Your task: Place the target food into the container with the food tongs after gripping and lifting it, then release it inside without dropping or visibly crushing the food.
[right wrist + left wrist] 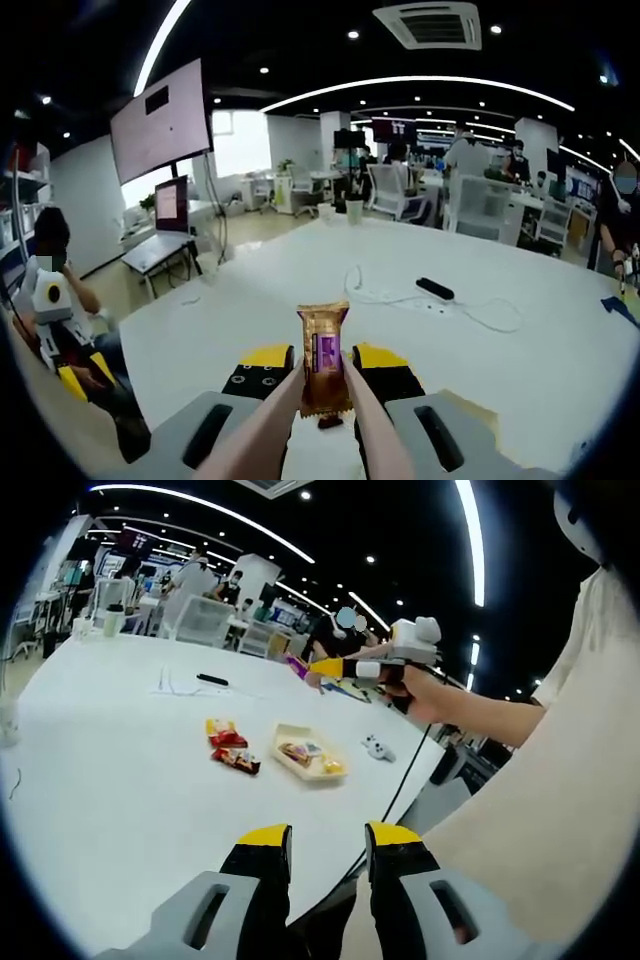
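Note:
In the right gripper view, my right gripper (pixel 322 358) is shut on beige food tongs (pixel 372 425). The tongs pinch a gold snack packet with a purple label (pixel 322 355), held upright above the white table (pixel 520 370). In the left gripper view, that gripper (pixel 330 667) hangs in a person's hand over the table's far side, with the packet (pixel 297 665) at its tip. A shallow cream container (pixel 308 753) with wrapped snacks inside lies on the table. Red snack packets (pixel 230 748) lie just left of it. My left gripper (pixel 328 834) is open near the table's edge, holding nothing.
A small white object (pixel 378 747) lies right of the container. A black bar-shaped item (pixel 212 679) and a white cable (pixel 172 688) lie farther back, also seen as the black item (pixel 435 288) and cable (pixel 380 292). A black cord (pixel 400 780) hangs off the table edge. Chairs and people stand beyond.

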The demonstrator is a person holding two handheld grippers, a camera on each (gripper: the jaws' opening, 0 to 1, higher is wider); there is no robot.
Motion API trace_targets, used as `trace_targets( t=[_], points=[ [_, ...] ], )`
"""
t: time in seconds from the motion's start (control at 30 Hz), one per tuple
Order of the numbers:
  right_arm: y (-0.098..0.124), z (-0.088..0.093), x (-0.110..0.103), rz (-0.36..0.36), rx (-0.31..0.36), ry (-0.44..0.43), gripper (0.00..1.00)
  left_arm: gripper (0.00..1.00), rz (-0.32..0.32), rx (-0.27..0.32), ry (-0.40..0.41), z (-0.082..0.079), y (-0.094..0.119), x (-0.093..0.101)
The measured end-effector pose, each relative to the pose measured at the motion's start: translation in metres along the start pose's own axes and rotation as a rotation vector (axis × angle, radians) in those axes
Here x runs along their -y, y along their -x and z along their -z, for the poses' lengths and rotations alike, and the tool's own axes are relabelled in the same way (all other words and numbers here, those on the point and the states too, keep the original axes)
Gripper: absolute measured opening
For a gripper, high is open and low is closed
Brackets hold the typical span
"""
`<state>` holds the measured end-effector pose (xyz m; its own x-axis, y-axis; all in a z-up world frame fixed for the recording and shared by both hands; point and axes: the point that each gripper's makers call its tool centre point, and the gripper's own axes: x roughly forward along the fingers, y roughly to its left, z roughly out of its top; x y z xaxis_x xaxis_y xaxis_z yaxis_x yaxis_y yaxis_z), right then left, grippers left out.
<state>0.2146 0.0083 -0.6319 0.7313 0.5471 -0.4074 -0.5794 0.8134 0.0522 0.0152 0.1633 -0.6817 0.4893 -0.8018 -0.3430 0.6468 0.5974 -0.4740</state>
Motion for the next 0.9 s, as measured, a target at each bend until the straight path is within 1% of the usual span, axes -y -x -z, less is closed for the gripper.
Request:
trace_targets(
  t=[0.4, 0.9],
  points=[
    [0.005, 0.003, 0.005, 0.014, 0.004, -0.025, 0.22, 0.28, 0.002, -0.001, -0.001, 0.002, 0.000, 0.001],
    [0.013, 0.005, 0.012, 0.040, 0.004, -0.033, 0.22, 0.28, 0.003, -0.003, 0.001, 0.004, 0.001, 0.003]
  ],
)
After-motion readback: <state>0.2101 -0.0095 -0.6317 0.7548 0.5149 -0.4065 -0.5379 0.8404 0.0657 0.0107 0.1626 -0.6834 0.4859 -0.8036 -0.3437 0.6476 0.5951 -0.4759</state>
